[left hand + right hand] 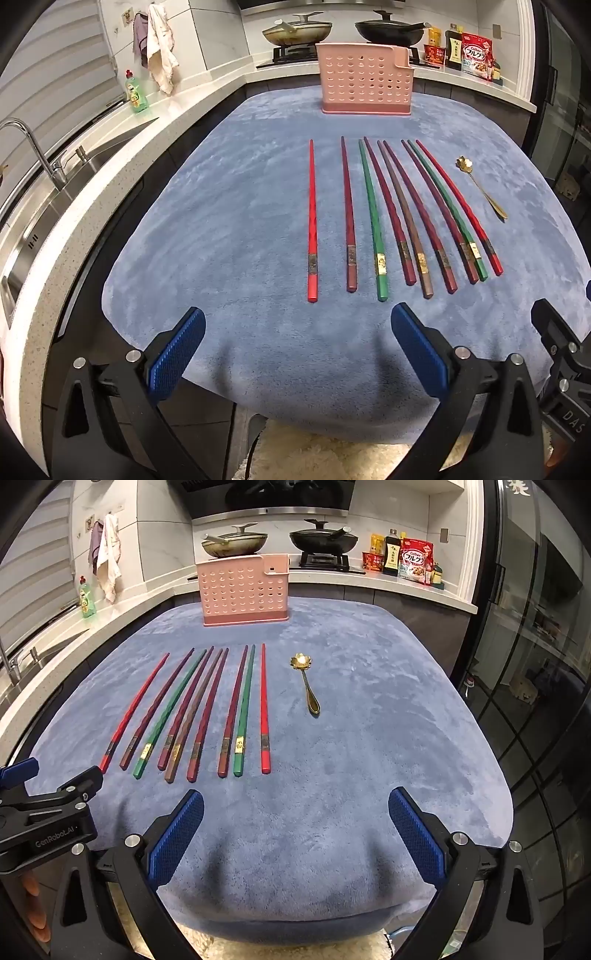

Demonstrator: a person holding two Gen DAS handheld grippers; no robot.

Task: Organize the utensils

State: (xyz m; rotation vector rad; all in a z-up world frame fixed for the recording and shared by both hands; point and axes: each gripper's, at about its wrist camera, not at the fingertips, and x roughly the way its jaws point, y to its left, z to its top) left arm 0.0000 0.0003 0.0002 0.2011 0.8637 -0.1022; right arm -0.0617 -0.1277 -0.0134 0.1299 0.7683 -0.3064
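Utensils laid out on a blue mat (369, 738), both tongs released and empty

A pink holder (244, 590) stood at the mat's far edge; nine chopsticks (207, 709) lay in a row before it, a gold spoon (307, 683) just right of them. The left gripper (297, 332) and right gripper (295, 812) hovered near the mat's front edge. The cereal bag (416, 564) read "Calbee", the left tool "GenRobot.AI"

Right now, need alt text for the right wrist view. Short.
Nine chopsticks in red, maroon, green and brown lie side by side on a blue cloth, with a gold spoon to their right. The open right gripper hovers empty at the near edge; a pink perforated holder stands at the far end.
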